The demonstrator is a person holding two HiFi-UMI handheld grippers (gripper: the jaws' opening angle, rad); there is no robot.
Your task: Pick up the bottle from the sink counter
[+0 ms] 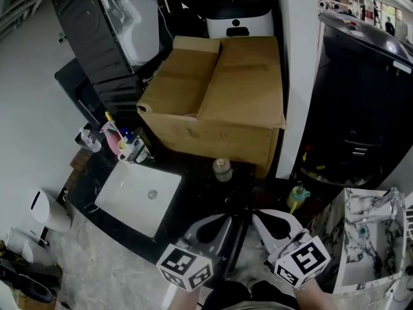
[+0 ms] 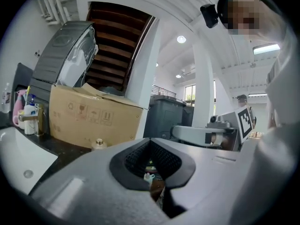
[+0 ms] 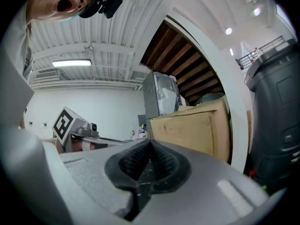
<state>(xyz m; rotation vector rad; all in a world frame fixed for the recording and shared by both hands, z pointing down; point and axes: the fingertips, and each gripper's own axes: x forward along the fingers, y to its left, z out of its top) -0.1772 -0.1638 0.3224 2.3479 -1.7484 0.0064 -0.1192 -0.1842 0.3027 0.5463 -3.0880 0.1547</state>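
Black, faintly veined counter (image 1: 193, 192) runs across a cluttered utility corner, with a white square sink (image 1: 129, 199) sunk into it on the left. At the back of the sink, by the faucet (image 1: 137, 148), stands a pink cup (image 1: 115, 137) stuffed with brushes. 1 big cardboard box (image 1: 219, 102) takes up most of the counter further back, its flaps loosely shut. A grey appliance (image 1: 122, 24) with a white front stands by the wall beyond it. A white pillar (image 1: 298, 76) rises just right of the box, and past that sits a dark bin (image 1: 364, 89). Low on the right there is a marble-patterned basin (image 1: 371, 237).

The bottle (image 1: 222, 169), small and pale with a metallic cap, stands upright on the counter just in front of the box's near face, to the right of the sink. A little yellow bottle with a teal top (image 1: 297, 197) stands further right, well apart from it.

The person holds the 2 grippers low and side by side near the counter's front edge. The left gripper (image 1: 222, 221) is short of the bottle and not touching it; its jaws are pressed together with nothing between them. The right gripper (image 1: 266, 219) is just beside it, its jaws likewise closed tip to tip and empty.
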